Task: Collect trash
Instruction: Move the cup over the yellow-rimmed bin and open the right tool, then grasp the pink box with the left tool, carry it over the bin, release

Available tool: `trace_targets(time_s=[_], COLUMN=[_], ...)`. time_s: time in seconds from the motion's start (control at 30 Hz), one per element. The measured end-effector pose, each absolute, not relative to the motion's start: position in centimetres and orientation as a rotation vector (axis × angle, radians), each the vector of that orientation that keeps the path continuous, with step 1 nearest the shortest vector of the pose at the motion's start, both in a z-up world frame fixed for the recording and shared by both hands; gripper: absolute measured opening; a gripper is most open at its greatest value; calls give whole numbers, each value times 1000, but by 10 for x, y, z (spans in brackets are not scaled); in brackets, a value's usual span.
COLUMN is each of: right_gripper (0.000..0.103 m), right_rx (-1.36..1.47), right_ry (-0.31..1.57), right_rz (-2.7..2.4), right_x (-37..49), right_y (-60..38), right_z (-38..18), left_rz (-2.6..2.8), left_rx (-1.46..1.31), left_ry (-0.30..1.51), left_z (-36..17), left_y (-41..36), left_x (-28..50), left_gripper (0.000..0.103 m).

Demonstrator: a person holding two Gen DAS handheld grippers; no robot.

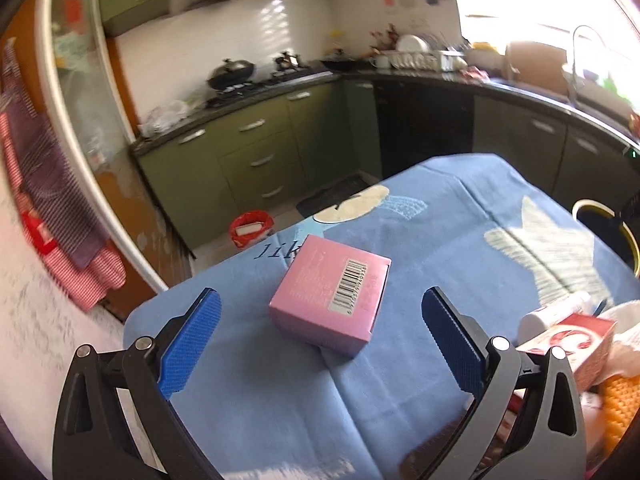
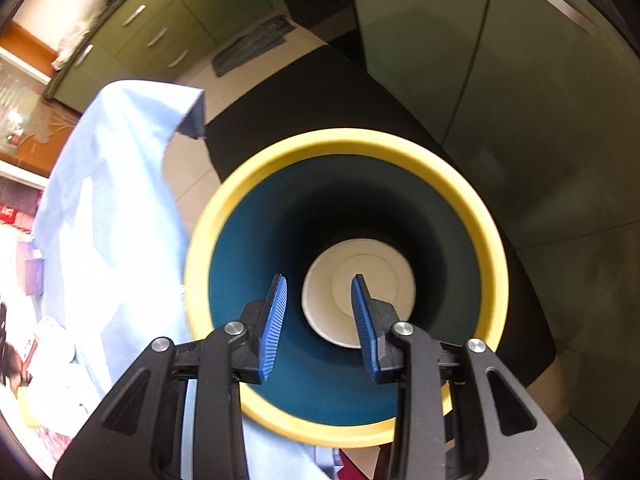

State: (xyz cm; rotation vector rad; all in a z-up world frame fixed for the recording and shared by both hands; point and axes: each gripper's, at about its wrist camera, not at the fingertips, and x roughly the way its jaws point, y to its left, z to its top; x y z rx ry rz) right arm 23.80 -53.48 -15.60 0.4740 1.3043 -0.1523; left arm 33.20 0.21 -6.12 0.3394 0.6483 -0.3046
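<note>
The left tool (image 1: pixel 320 320) fills the bottom of its view, its two blue pads (image 1: pixel 192 340) spread wide and gripping nothing. Between the pads and just past their tips, a pink box (image 1: pixel 332 300) lies on the blue cloth (image 1: pixel 440 240) that covers the worktop, its barcode label facing up; nothing touches the box. To the right of this tool, at the edge of the cloth, sits a small heap of things: a red and white carton (image 1: pixel 576 344), a white bottle (image 1: pixel 556 312) behind it, and something orange with a bumpy surface (image 1: pixel 620 408) at the frame edge. Beyond the worktop, on the kitchen floor near the green cupboards (image 1: pixel 256 152), stands a small red bin (image 1: pixel 251 229).

The right tool (image 2: pixel 320 308) points straight down into a bin with a yellow rim (image 2: pixel 344 140) and a dark blue inside. Its blue pads (image 2: pixel 276 320) stand a moderate gap apart with nothing between them, so it is open and empty. At the bottom of the bin lies a white round thing (image 2: pixel 384 276), which looks like a paper cup or a lid seen end on; I cannot tell which. The bin stands just beside the hanging edge of the blue cloth (image 2: pixel 120 200), on a dark mat (image 2: pixel 312 92) over pale floor tiles. The bin's yellow rim also shows at the right edge of the left view (image 1: pixel 592 205).
</note>
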Motion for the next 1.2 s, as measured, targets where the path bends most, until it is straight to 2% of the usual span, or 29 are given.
trace_targets(time_s=[0.27,0.63,0.67,0.77,0.83,1.0,1.2], right_gripper=[33,34,34,34,34,34,34], right_rx=[449,442,442,446,449,462,486], right_ry=[1309,1307,1306,1302,1296,1255,1184], right_rz=[-107,-64,-63,-50,-39,-14,-6], right_x=[233,240,239,238,234,219,190], right_y=[-516,-504,-503,-502,-504,-513,-530], right_z=[-145,-144,-144,-145,-143,-135,-124], left_rz=[-336,-380,-389,-427,-441,-406,-499], left_rx=[570,601,596,557,513,515,532], left_ry=[714,777,787,820,845,814,709], left_z=[-98,-127,-130,-136,-135,-111,-26], left_y=[-20,-31,-32,-29,-26,-26,-76], left_x=[381,400,402,406,410,398,352], left_gripper=[100,100,99,79,77,76,76])
